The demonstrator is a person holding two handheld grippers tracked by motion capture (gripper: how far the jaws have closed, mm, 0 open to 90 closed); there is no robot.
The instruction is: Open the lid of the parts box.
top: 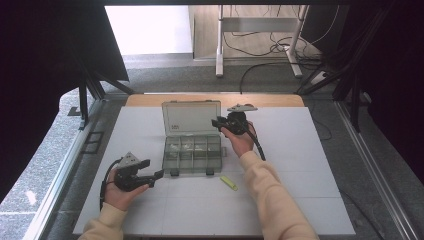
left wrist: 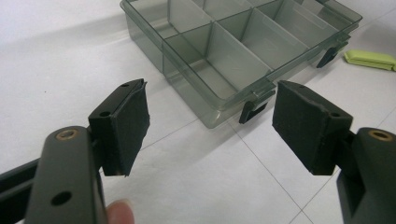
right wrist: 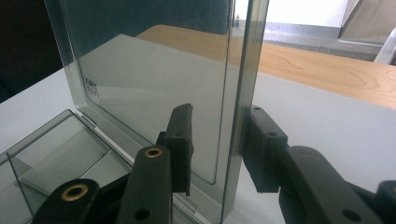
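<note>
Right gripper (top: 218, 123) straddling the open lid of the organiser box — left gripper (top: 159, 174) idle.

Clear compartment box (top: 192, 155) sits mid-table on the white mat (top: 300, 150), lid (right wrist: 154, 79) standing upright behind the tray. In the right gripper view the jaws stand either side of the lid's free side edge, part-way closed with a gap showing at the pads — not clamped, as far as I can tell. Left gripper's jaws are wide with nothing between them, aimed at the front corner near the latch (left wrist: 252, 108). My read: thin hard plastic, light, smooth and slippery, lid flexes and the hinge is the weak spot. Take the lid by its thicker rim edge, not the flat pane, and steady the tray by a front wall — it'll likely slide on the mat. Small yellow-green piece (top: 229, 183) lies just in front of the box, apart from it.
</note>
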